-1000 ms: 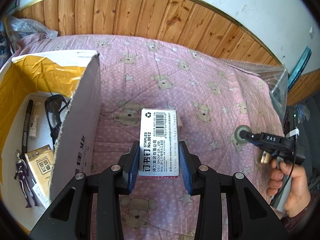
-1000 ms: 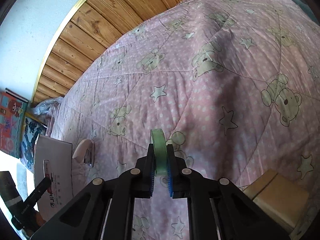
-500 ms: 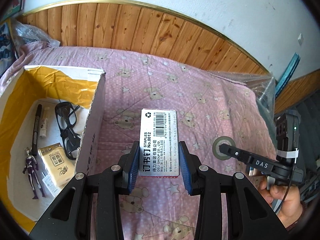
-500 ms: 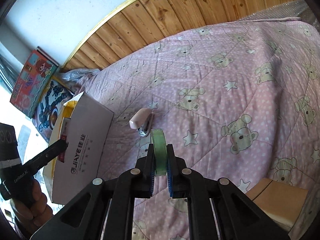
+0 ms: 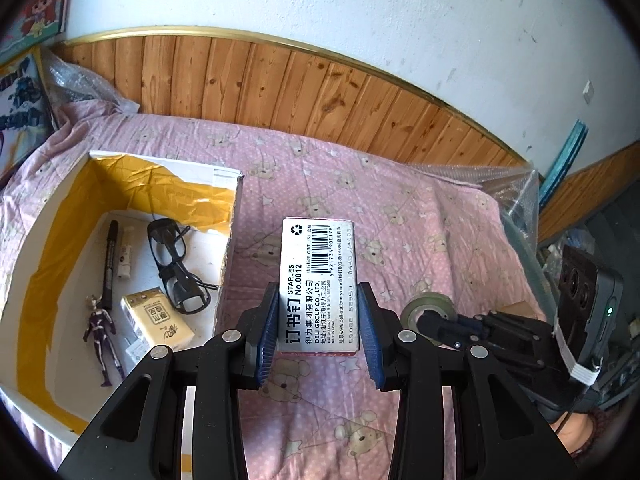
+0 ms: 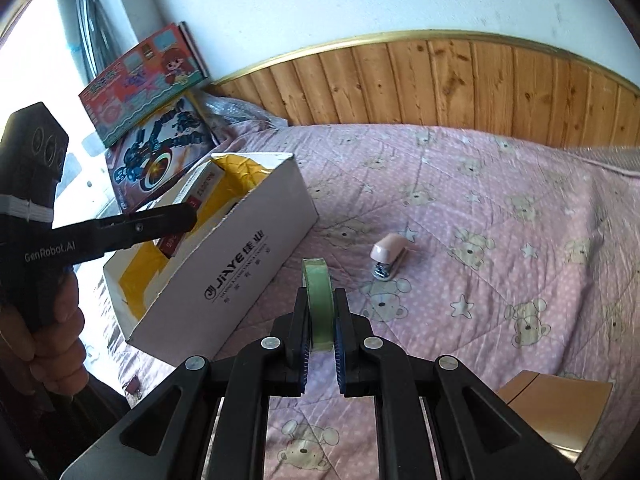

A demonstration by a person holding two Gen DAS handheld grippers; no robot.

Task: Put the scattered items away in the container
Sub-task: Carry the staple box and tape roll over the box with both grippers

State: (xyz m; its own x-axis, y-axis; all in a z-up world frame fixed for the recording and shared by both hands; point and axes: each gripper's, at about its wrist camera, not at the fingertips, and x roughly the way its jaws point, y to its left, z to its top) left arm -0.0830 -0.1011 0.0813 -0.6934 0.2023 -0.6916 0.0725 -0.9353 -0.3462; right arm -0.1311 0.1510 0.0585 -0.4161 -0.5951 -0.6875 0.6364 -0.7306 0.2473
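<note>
A pink bear-print bed (image 6: 500,216) is seen carrying a white cardboard box (image 6: 240,272), where glasses (image 5: 176,264), a marker (image 5: 109,260) and a toy figure (image 5: 102,334) are kept. A staples box (image 5: 318,286) is gripped by the left tool (image 5: 318,334) beside the box. A green tape roll (image 6: 319,304) is clamped in the right tool (image 6: 320,344). A pink stapler (image 6: 389,255) is left on the quilt.

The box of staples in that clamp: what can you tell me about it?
The box of staples is a small grey cardboard carton printed with black text, "STAPLES No.0012", a barcode and a recycling mark, with a red edge at its near end. The left tool pinches its long sides, holding it above the pink quilt, beside the open cardboard box.
</note>
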